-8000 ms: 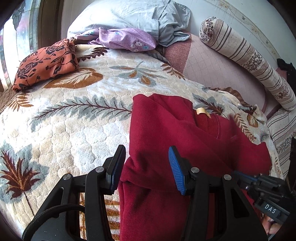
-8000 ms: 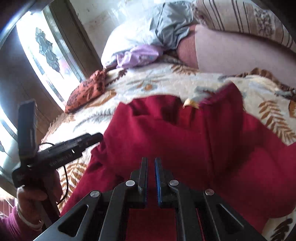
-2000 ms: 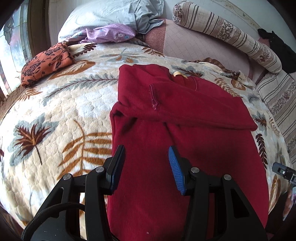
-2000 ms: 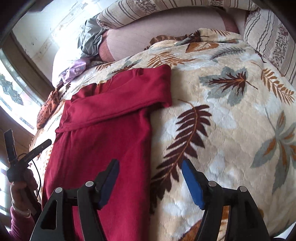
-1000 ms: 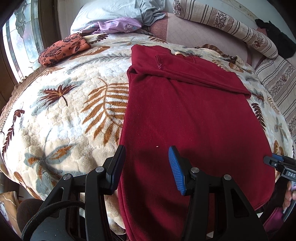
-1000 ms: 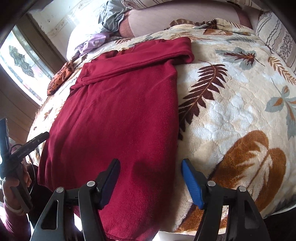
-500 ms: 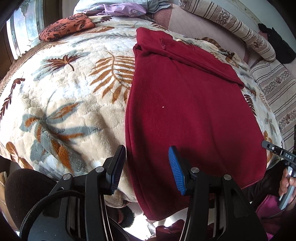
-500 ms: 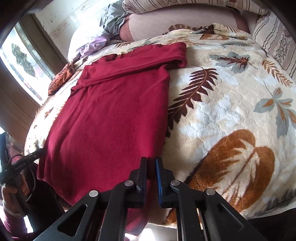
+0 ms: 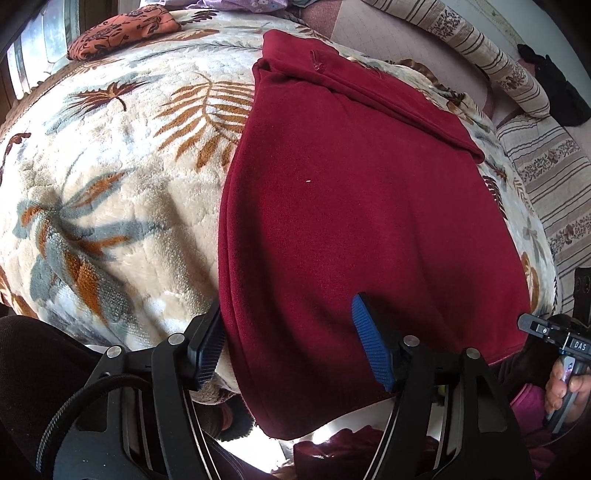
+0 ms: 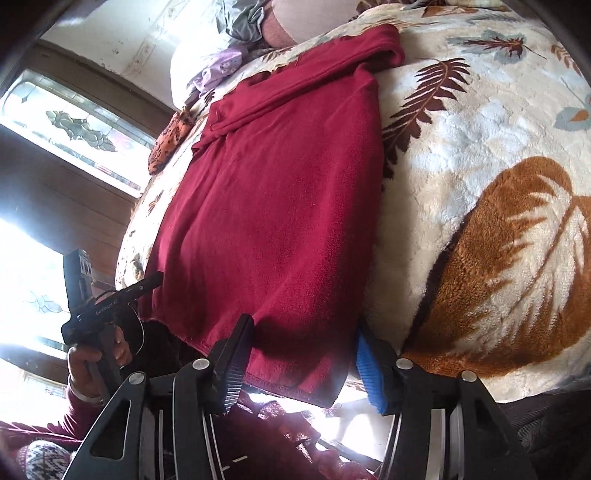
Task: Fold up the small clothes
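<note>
Dark red knitted garment lies flat on the fleece blanket with the leaf pattern, and its near hem hangs over the bed edge toward the person. Both tools are at this hem, I think because the next fold must start from the bottom corners. The left gripper has just been opening; its jaws stand wide, one on each side of the left hem corner, and the pads do not press the cloth. The right gripper has also just been opening; its jaws are apart around the right hem corner, released, not pinching. Each is placed so that one closing can catch a corner.

Farther up, the cloth looks smooth, thick and soft, with straight side edges. At the far end a band of it, perhaps the sleeves, is already folded across. Beyond this I see an orange flowered bundle near the window and a striped bolster pillow.
</note>
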`<action>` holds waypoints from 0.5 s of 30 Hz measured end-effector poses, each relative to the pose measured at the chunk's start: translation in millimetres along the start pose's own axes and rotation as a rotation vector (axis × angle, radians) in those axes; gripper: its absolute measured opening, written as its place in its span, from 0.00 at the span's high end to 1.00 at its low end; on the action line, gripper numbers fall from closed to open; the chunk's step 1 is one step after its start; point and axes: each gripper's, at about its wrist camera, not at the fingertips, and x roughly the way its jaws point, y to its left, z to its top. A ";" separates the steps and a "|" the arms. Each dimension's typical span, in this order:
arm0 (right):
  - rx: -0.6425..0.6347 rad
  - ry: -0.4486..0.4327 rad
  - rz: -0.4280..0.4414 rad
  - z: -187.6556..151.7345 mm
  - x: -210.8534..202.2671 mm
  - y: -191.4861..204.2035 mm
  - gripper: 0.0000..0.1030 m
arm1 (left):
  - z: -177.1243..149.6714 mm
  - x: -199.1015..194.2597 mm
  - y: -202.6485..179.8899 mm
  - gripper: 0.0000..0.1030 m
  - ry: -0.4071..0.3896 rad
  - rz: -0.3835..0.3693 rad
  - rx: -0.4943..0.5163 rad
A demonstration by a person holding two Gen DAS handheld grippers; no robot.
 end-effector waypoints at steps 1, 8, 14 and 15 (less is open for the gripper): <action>-0.019 0.003 0.006 -0.2 -0.4 2.8 0.61 | 0.4 0.9 -1.0 0.35 0.005 0.003 0.012; -0.094 0.050 -0.005 0.6 14.4 16.4 0.67 | 0.2 2.0 5.0 0.35 0.033 -0.044 0.008; -0.075 0.042 0.028 2.9 22.6 15.7 0.53 | -0.5 -1.7 14.6 0.35 0.046 -0.104 -0.043; -0.086 0.042 0.018 2.7 23.7 17.5 0.53 | -1.3 -2.1 14.1 0.35 0.046 -0.102 -0.043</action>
